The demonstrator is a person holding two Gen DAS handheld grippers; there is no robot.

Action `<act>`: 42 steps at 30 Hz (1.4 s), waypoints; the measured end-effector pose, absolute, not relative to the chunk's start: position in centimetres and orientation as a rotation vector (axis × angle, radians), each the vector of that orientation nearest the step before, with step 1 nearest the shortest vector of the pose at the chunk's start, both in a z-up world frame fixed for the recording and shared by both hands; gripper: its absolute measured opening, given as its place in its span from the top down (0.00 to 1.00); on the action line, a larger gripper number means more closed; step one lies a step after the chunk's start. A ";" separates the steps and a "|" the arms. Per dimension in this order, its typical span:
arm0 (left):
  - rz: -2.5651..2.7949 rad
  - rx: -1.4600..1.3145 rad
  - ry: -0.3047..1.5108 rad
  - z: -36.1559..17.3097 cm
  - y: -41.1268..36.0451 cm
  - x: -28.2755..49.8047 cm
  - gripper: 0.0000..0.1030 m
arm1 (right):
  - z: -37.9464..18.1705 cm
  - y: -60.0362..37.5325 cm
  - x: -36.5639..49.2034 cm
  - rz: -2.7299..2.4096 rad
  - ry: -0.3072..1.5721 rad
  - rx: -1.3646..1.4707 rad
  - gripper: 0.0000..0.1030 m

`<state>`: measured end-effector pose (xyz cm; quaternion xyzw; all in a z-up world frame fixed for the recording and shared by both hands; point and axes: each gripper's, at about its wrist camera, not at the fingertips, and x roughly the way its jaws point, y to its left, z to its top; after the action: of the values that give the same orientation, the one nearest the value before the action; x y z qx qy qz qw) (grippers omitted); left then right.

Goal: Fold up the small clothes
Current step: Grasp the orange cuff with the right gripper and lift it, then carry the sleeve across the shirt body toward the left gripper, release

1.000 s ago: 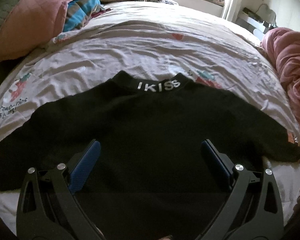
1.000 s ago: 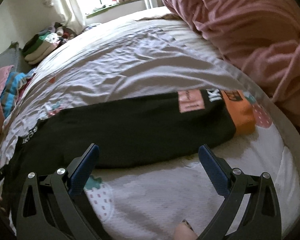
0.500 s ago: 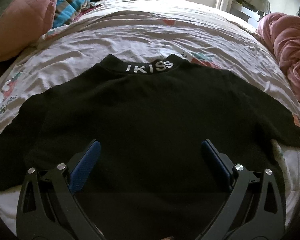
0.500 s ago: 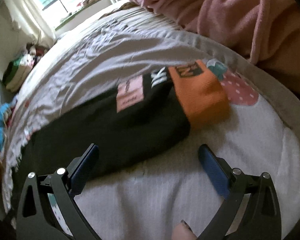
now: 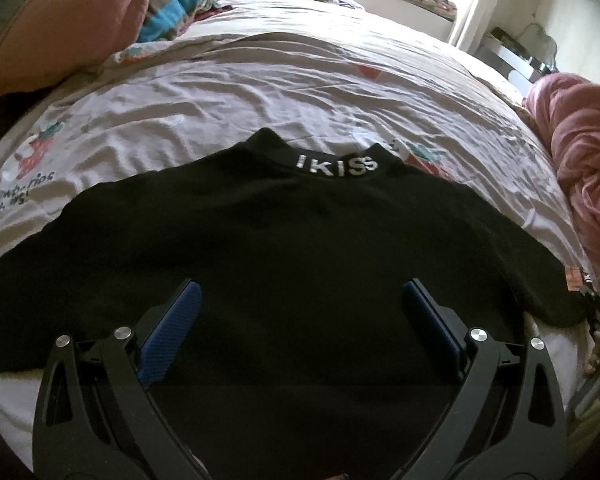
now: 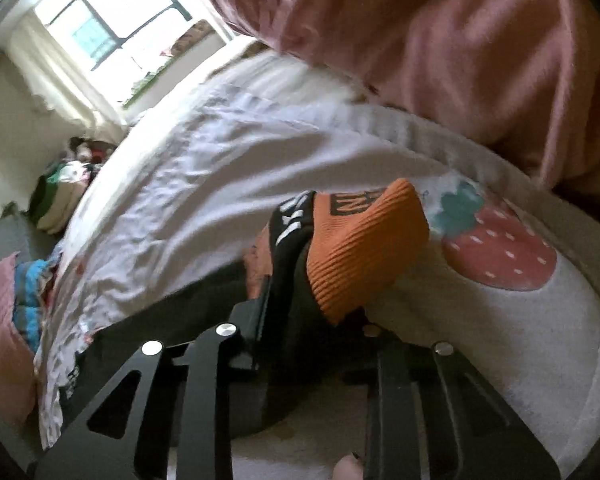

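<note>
On the bed point(image 5: 300, 80), the black sweater point(image 5: 300, 264) lies spread flat, neck band away from me, and my right gripper point(image 6: 312, 312) has just been closing and now pinches the sleeve right behind its orange cuff point(image 6: 364, 248). My left gripper point(image 5: 300, 320) hangs with its jaws wide apart over the lower body, holding nothing. I judge the knit soft, light and floppy, so cuffs, hem corners and shoulders make the best holds.
</note>
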<state>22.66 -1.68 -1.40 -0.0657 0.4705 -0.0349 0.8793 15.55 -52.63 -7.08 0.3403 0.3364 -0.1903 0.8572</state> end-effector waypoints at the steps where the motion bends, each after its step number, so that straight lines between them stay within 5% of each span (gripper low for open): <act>1: -0.070 -0.158 0.982 -1.3 -1.2 22.7 0.09 | -6.5 -52.2 15.6 -0.381 0.692 0.696 0.79; 20: -0.095 -0.299 0.940 2.3 2.9 21.5 0.09 | 4.1 -39.8 18.2 -0.071 0.567 0.484 0.80; 42: -0.161 -0.446 0.907 4.6 6.8 19.9 0.09 | 5.5 -24.6 20.4 0.178 0.618 0.293 0.80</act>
<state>19.94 6.83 4.59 -0.2136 0.4339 -0.0768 0.8719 20.40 -24.63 5.48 0.1433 0.3028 0.0872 0.9382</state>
